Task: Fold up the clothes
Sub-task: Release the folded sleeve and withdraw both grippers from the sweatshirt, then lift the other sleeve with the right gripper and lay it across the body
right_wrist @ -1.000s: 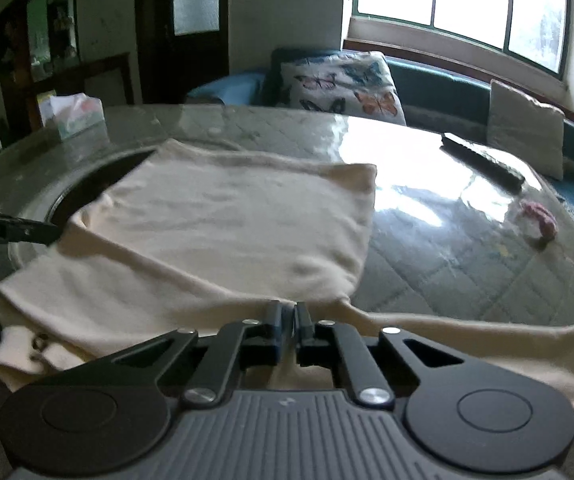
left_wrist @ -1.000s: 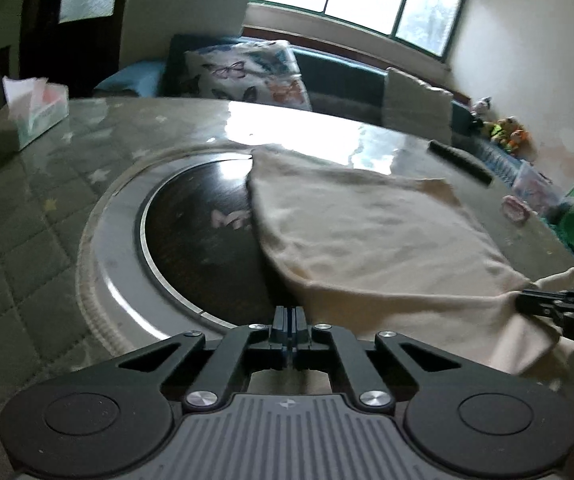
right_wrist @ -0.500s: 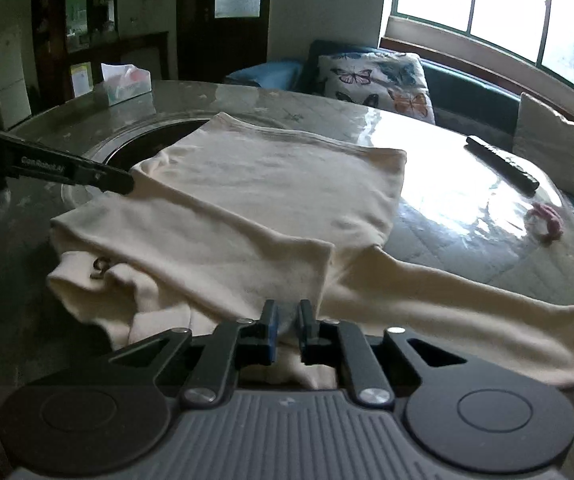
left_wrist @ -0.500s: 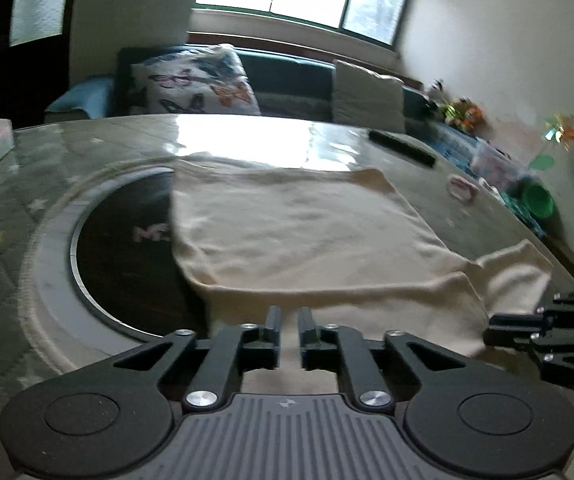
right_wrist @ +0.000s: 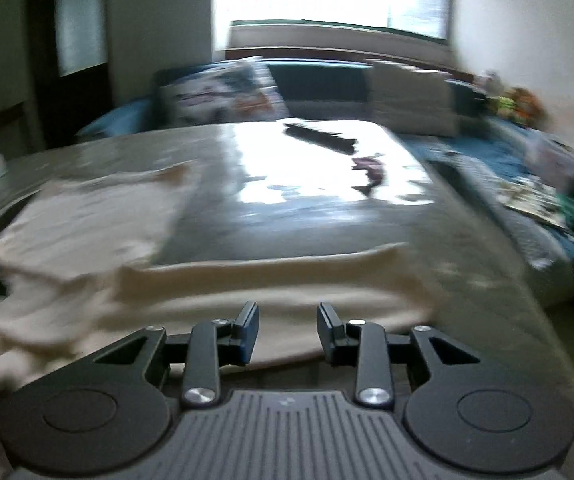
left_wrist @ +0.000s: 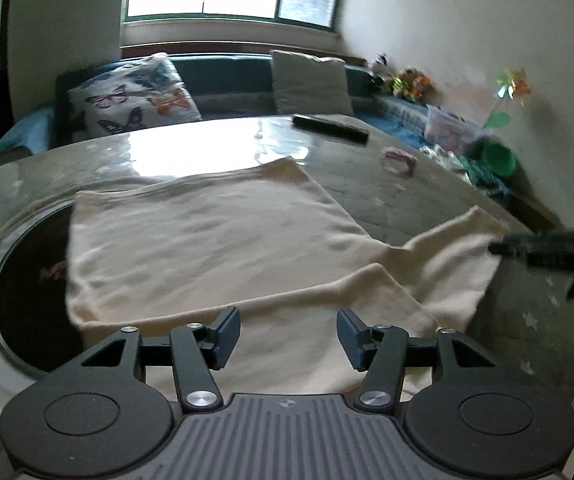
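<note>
Cream garment (left_wrist: pixel 207 240) spread just beyond left gripper (left_wrist: pixel 288 334), jaws wide; sleeve (right_wrist: pixel 287 280) before right gripper (right_wrist: pixel 287 334), gaping; remote (left_wrist: pixel 330 128) well beyond.

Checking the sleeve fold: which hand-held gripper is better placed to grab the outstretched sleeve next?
Probably the right hand-held gripper: it is open directly over the sleeve. The left hand-held gripper, also open, hangs over the garment body.

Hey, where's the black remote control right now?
In the left wrist view the remote control lies at the table's far right side, beyond the cream garment, near the grey cushion.
</note>
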Motion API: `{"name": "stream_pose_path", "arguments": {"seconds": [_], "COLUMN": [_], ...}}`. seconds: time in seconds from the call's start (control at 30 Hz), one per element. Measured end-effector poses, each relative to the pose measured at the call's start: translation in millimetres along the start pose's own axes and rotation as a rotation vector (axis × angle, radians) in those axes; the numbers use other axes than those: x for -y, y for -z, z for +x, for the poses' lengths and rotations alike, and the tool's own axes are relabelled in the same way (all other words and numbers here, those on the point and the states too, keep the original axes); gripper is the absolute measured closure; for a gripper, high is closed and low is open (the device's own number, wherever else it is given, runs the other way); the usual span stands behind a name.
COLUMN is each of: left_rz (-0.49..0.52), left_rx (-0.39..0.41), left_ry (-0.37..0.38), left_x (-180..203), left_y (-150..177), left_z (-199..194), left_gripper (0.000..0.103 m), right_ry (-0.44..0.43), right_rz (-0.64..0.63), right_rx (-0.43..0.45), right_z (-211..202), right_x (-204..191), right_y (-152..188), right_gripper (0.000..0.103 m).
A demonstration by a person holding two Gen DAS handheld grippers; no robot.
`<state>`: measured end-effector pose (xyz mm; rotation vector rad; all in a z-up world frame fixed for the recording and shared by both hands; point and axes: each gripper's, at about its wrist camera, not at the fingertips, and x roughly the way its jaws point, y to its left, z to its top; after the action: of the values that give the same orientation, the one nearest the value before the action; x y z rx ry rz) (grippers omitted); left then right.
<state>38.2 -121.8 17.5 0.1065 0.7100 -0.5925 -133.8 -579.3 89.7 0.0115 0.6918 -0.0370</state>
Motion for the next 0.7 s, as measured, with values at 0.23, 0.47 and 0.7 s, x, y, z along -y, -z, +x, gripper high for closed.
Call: {"name": "stream_pose_path", "arguments": {"seconds": [0.23, 0.47, 0.7], "left_rz": [0.047, 0.071, 0.080], "left_rx": [-0.020, -0.037, -0.052], "left_ry": [0.016, 0.021, 0.018], "left_x": [17, 26, 29], "left_y": [-3, -4, -3], "left_z": [12, 20, 27], "left_gripper": [0.043, 0.038, 0.036], "right_ry": [0.133, 0.149, 0.142], "right_rz": [0.175, 0.247, 0.252], "right_rx": [-0.003, -0.006, -0.002], "right_z": [27, 36, 37], "right_x": [60, 75, 73], "right_y": [-5, 3, 4], "right_gripper": [0.070, 0.071, 0.095]}}
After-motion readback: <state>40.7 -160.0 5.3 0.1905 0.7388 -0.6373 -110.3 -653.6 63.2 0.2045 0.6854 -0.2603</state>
